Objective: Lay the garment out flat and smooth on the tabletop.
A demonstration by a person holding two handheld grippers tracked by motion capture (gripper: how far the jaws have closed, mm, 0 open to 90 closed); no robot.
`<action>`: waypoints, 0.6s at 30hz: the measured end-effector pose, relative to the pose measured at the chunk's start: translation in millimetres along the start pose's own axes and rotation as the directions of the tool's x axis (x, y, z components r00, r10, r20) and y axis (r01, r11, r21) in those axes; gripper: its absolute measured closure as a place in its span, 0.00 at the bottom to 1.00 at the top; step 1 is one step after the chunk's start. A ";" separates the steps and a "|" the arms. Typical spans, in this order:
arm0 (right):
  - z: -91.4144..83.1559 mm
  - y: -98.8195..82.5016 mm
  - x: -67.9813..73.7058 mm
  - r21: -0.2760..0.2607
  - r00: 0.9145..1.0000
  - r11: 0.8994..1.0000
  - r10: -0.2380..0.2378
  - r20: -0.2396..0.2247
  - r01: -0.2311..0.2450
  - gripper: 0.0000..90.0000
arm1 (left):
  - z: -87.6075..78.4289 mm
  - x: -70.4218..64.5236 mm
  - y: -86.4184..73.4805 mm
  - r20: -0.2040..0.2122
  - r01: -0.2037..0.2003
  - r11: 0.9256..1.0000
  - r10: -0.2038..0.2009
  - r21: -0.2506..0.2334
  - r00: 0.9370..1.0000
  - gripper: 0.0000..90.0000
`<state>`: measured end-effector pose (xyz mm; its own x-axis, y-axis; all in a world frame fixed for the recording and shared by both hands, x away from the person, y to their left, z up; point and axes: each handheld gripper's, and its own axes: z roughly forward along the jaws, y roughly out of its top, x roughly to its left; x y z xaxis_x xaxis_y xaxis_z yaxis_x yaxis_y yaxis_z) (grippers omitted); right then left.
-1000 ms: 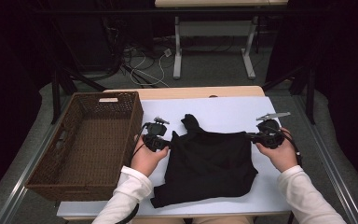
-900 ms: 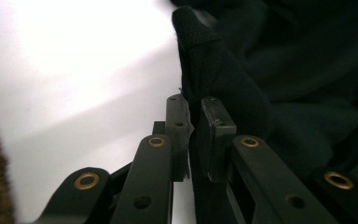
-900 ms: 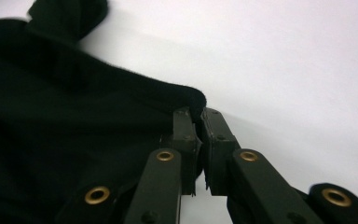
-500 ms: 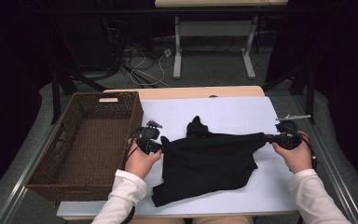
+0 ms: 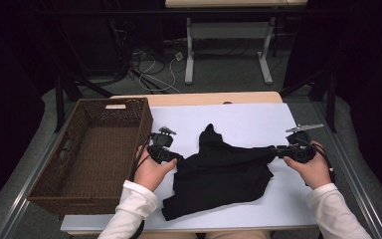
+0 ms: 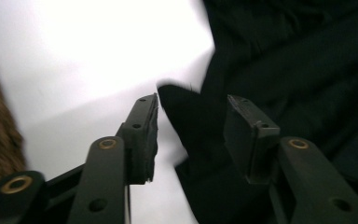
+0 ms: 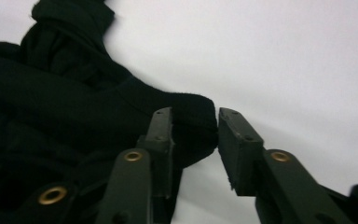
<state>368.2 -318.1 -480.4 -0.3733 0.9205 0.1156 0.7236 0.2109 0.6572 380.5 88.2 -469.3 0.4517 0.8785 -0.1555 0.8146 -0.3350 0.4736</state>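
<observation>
L tool: jaws spread, a flap of the black garment sitting in the gap between them. Neither pad looks pressed onto it, so cloth is loose in the opening, not pinched. R tool: jaws also apart, the rounded end of a sleeve or corner lying between them, close to the left pad but not clamped as far as I can tell.

High view: L tool at the garment's left edge, just beside the wicker basket; R tool at the far right end, where the cloth is drawn out into a thin strip. Left hand and right hand rest on the worktop, white sleeves coming in from below.

Garment lies mid-worktop, stretched wide along its upper edge, a pointed bit sticking up near centre, lower part bunched and rumpled toward the near-left corner.

Progress, my read: early. Spreading along the top edge looks done, w/ both ends laid out and let go. Left to do: bottom half isn't flat, no fold made yet, and basket is empty, so if the garment is meant to end up there, that's all ahead. Prob. needs re-gripping lower down next.
</observation>
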 end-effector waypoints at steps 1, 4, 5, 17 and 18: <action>-0.1 2.5 2.5 -0.006 1.000 1.000 -0.008 0.004 0.008 0.71 | 0.6 -1.2 2.8 -0.004 -0.007 1.000 0.007 -0.013 1.000 0.58; 1.5 9.5 11.2 -0.022 0.999 0.999 -0.036 0.009 0.037 0.68 | 5.4 -4.6 10.4 0.001 -0.033 0.999 0.033 -0.040 0.999 0.53; 2.3 11.6 13.6 -0.026 0.998 0.998 -0.054 0.014 0.054 0.66 | 6.5 -5.4 12.2 0.001 -0.037 0.999 0.037 -0.038 0.999 0.52; 19.9 38.7 46.9 -0.036 0.986 0.986 -0.163 -0.021 0.162 0.59 | 31.0 -12.7 31.4 0.011 -0.075 0.996 0.075 -0.046 0.997 0.42; 22.0 41.1 49.4 -0.038 0.985 0.985 -0.170 -0.026 0.169 0.59 | 33.3 -12.8 32.7 0.013 -0.078 0.996 0.078 -0.044 0.997 0.41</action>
<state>392.2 -256.8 -464.0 -0.5059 0.8623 0.0216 0.6274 0.3507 0.6952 413.5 54.7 -480.7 0.5187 0.8451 -0.1291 0.7602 -0.3868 0.5221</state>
